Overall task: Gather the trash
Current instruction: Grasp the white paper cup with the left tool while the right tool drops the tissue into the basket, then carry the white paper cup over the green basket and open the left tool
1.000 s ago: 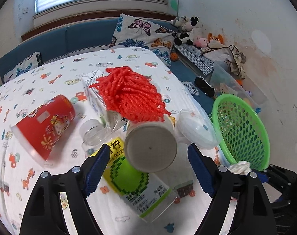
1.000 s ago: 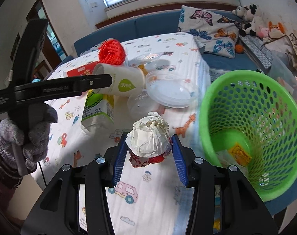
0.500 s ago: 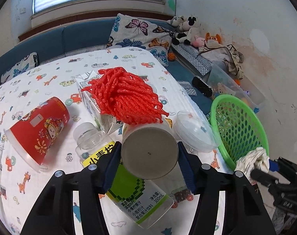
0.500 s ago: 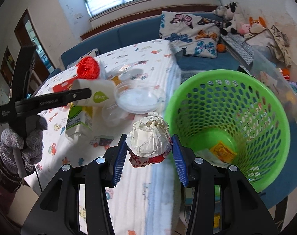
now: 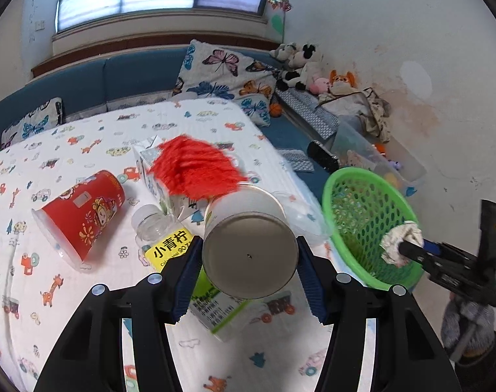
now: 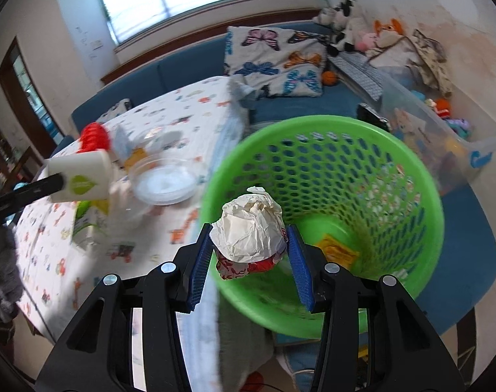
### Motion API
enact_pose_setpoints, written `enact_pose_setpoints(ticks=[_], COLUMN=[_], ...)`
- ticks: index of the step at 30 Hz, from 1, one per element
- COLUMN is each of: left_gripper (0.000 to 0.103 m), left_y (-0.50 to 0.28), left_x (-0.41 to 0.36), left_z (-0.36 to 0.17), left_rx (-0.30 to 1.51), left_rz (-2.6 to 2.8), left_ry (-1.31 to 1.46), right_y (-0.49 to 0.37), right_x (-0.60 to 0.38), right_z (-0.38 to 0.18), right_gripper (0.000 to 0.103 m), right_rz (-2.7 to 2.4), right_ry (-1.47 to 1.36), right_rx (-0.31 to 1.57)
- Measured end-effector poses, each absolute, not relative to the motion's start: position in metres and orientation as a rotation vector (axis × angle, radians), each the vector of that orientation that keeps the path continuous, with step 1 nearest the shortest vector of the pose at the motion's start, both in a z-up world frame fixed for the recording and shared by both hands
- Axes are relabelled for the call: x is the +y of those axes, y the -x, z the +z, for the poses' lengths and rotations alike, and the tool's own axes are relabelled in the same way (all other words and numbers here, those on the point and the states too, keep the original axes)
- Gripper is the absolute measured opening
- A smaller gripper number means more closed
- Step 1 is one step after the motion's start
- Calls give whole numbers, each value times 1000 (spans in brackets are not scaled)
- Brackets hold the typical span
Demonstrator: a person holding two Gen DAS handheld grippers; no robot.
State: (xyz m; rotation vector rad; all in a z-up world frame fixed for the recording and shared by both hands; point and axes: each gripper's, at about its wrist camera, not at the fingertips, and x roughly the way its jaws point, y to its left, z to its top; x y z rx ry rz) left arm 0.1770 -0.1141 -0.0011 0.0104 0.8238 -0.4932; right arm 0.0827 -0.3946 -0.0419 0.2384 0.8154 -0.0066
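Observation:
My left gripper (image 5: 249, 258) is shut on a white paper cup (image 5: 248, 238), bottom end toward the camera, held above the table. My right gripper (image 6: 249, 254) is shut on a crumpled white paper ball (image 6: 249, 228) with a red scrap under it, held over the near rim of the green mesh basket (image 6: 329, 202). In the left wrist view the basket (image 5: 365, 215) stands off the table's right edge, with the right gripper and paper ball (image 5: 399, 241) at its rim. A yellow wrapper (image 6: 337, 251) lies in the basket.
On the patterned tablecloth (image 5: 84, 294) lie a red paper cup (image 5: 81, 209), a red mesh net (image 5: 195, 170) on a carton, a clear jar (image 5: 150, 225), a green drink carton (image 5: 212, 303) and a clear plastic lid (image 6: 164, 181). A blue sofa with cushions is behind.
My left gripper closed on the white cup and lifted it. My right gripper carried the paper ball from over the table to over the basket's rim.

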Motion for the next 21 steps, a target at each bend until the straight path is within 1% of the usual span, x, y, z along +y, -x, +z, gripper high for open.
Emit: enact_pose_setpoints(ticks=[8,9,12,15,21], left_gripper=[55,55,55,55,55], left_y=[-159,-160,-159,-159,-163], left_x=[-139,-143,-158,-173,-200], left_z=[19,19,20,20,13], left_rx=[788,788,790,793,819], left_rz=[-575,-583,-608,-632,-670], left_ry=[-28,-33,-51,-70,-98], right_y=[-81,-81,-79,-75,-62], right_x=[-423,-425,-431,-435,-442], right_z=[-53,-54,-57,-57,-52], right_gripper=[49,50,58,59,65], right_rz=[-78,-83,-97,-106,-116], right_ry=[-265,-268,-272,-280,-292], right_rx=[832,833,832,831,810])
